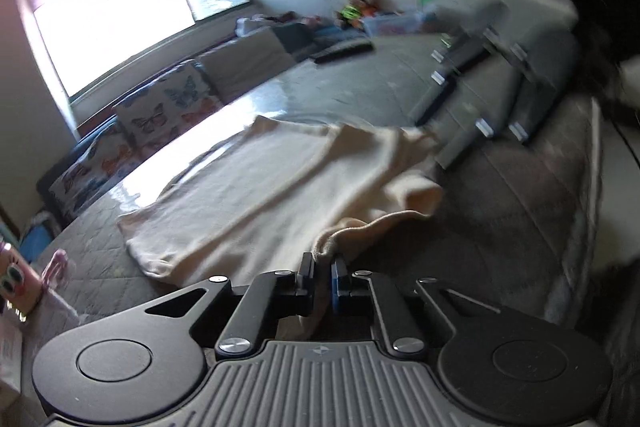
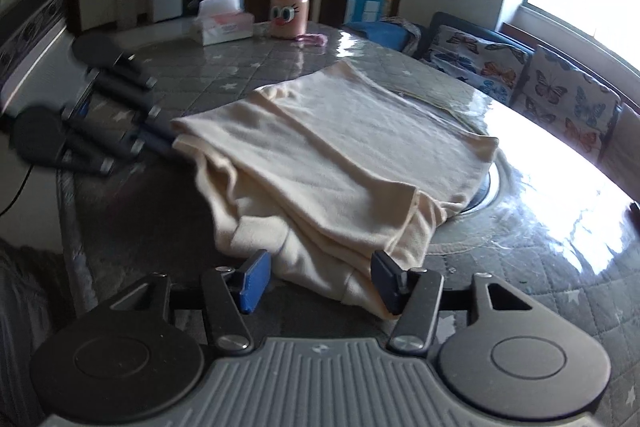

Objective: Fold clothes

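A cream-coloured knit garment (image 2: 340, 155) lies partly folded on the grey quilted surface (image 2: 520, 279) under a glossy clear cover, with one flat panel laid over bunched layers beneath. Bright window light glares off the cover on the side nearest the butterfly-print cushions (image 2: 560, 95).

The left tool (image 1: 323, 277) is clenched on a rolled edge of the garment (image 1: 248, 195); its black fingers with blue pads are drawn almost together and the cloth edge is pinched between them. From that pinch the fabric runs as a raised ridge back toward the main body of the garment. From the right wrist view this same tool (image 2: 160, 139) meets the far left corner of the cloth, low over the surface.

The right tool (image 2: 318, 281) is released, its blue-padded fingers (image 2: 254, 281) standing wide apart on either side of the near folded edge of the garment, which sits between them ungripped. In the left wrist view it (image 1: 436, 131) shows only as a blurred shape at the far end of the cloth.

At the back of the surface stand a pink cartoon-eyed bottle (image 2: 290, 7) and, just beside it, a white tissue box (image 2: 224, 25), both well apart from the garment.
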Demonstrator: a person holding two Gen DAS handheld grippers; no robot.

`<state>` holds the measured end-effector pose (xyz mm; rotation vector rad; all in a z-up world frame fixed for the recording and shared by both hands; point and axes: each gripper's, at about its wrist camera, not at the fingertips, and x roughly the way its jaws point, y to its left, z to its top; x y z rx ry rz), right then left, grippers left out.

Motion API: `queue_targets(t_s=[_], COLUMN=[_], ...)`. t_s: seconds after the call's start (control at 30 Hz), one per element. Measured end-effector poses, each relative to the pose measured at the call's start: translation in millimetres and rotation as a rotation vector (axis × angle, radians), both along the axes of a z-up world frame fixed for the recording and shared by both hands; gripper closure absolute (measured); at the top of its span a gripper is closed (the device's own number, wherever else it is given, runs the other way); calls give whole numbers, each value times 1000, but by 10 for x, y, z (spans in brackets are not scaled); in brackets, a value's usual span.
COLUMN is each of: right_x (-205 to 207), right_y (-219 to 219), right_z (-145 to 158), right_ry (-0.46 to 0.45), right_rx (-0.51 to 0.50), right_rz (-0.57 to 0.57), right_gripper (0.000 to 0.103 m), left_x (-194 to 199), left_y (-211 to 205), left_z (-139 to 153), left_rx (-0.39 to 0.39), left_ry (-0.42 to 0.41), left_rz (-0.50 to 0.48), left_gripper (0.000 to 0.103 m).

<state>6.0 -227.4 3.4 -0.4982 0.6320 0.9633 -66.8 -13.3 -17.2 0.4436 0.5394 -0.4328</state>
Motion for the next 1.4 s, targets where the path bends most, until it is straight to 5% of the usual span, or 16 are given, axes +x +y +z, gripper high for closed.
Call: queue_targets(t_s=[0.33, 0.4, 0.47, 0.57, 0.73, 0.97, 1.1, 1.2, 1.4], right_x=[48, 112, 177, 270, 361, 353, 315, 277, 86], right_y=[327, 373, 385, 375, 363, 369, 370, 374, 330], right_z=[-111, -142, -140, -109, -50, -5, 18, 24, 136], right_ry=[-81, -58, -21, 41, 87, 87, 81, 67, 67], right_rx=[-3, -5, 10, 46, 94, 114, 121, 120, 119], right_rz=[71, 64, 49, 16, -35, -71, -95, -111, -93], right_gripper=[45, 53, 75, 86, 89, 90, 90, 91, 93], left_x=[358, 366, 349, 274, 93, -57, -17, 54, -43], left_y=[152, 174, 194, 213, 214, 150, 149, 214, 327], left_z=[237, 217, 190, 147, 105, -59, -167, -214, -46], left_rx=[-137, -143, -139, -121, -75, 11, 63, 59, -30], left_ry=[9, 18, 27, 27, 2, -12, -11, 9, -9], left_rz=[85, 93, 92, 94, 94, 63, 60, 75, 102], left_gripper=[95, 95, 93, 90, 63, 53, 58, 90, 95])
